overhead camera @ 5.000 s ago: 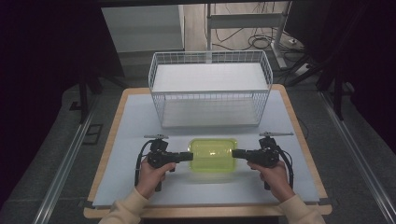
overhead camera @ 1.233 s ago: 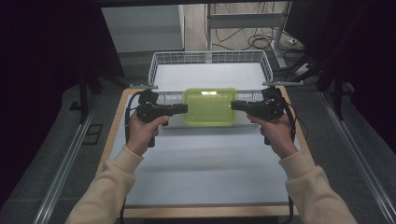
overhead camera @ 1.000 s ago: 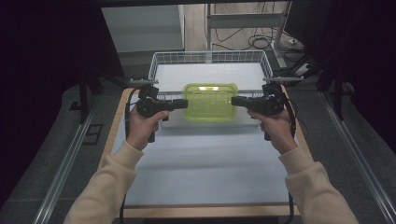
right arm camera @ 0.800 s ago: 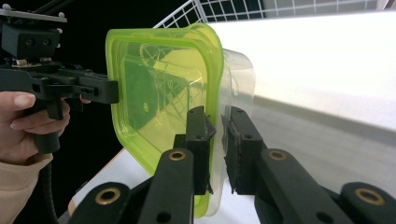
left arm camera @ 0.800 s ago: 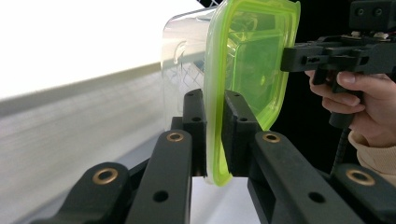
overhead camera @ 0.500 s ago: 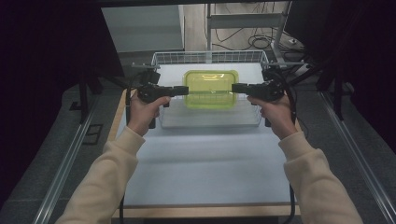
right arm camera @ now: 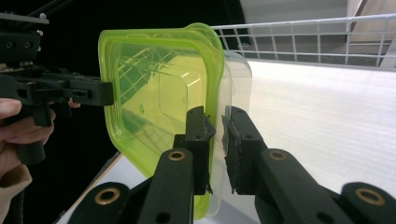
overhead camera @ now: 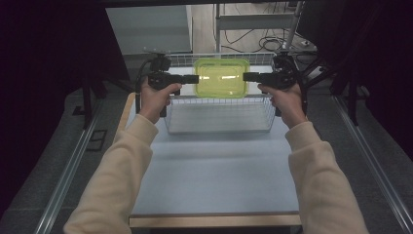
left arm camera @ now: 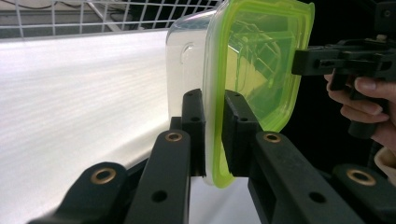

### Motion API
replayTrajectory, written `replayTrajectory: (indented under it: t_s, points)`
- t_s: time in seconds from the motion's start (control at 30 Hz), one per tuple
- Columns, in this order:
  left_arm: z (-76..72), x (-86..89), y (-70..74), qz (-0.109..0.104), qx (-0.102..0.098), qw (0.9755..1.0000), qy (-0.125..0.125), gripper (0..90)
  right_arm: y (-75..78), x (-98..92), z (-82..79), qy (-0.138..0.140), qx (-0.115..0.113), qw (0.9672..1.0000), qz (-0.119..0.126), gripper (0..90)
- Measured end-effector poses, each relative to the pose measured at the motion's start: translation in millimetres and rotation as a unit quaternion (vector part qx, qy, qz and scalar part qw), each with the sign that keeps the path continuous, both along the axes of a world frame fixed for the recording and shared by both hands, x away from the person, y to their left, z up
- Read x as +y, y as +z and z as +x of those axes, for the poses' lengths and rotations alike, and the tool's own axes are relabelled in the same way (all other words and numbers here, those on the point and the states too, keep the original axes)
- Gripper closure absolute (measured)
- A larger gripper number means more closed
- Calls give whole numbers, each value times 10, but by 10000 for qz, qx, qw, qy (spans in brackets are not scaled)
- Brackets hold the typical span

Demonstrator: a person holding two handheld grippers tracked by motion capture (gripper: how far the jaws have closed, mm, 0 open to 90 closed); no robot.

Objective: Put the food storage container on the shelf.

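A clear plastic container with a lime-green lid [overhead camera: 221,78] hangs in the air over the white wire basket [overhead camera: 219,116], held from both sides. My left gripper [overhead camera: 195,79] is shut on its left rim and my right gripper [overhead camera: 246,76] on its right rim. In the left gripper view the jaws [left arm camera: 212,100] pinch the lid's edge of the container [left arm camera: 254,60], with the other gripper [left arm camera: 306,60] on the far side. The right gripper view has its jaws [right arm camera: 215,116] clamped on the container's [right arm camera: 154,93] rim, opposite the left gripper [right arm camera: 105,93].
The basket stands at the far end of the pale table [overhead camera: 214,170], its wire walls rising below the container. A metal frame and cables [overhead camera: 263,29] lie beyond it. Dark curtains flank both sides.
Both grippers have lifted the container off the table's near part and carried it forward and up; in the last half second it rose further over the basket.
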State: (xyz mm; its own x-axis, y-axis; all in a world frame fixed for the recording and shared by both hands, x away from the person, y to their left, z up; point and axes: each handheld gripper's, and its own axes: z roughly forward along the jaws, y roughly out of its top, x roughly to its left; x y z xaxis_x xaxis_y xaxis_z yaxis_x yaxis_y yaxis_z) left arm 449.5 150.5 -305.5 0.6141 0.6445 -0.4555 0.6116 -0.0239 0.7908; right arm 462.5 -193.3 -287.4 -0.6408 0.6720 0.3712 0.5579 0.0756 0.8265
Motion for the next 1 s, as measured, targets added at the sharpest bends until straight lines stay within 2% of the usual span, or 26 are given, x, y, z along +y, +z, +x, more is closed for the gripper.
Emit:
replayTrajectory:
  t_s: [0.03,0.3,0.57,0.6,0.63,0.87,0.9,1.0]
  points:
    - [28,-4,-8,-32,31,10000,16,801,1,-1,29,-20,-4,10000,-8,804]
    - [204,4,-47,123,175,9996,159,799,-41,65,254,-119,179,9997,-122,799]
    - [355,-31,-134,147,380,9987,295,795,-154,81,413,-247,384,9989,-129,794]
    - [368,-30,-147,119,405,9986,304,794,-160,79,424,-257,392,9989,-51,795]
    - [379,-31,-157,45,401,9987,312,793,-160,78,430,-258,382,9989,-44,794]
    - [424,-58,-163,-34,426,9983,403,768,-154,107,470,-355,291,9987,-232,765]
    - [450,-62,-169,-130,455,9977,487,755,-157,114,475,-353,284,9987,-248,755]
    - [489,-80,-185,-36,432,9975,563,718,-177,155,490,-399,190,9983,-382,727]
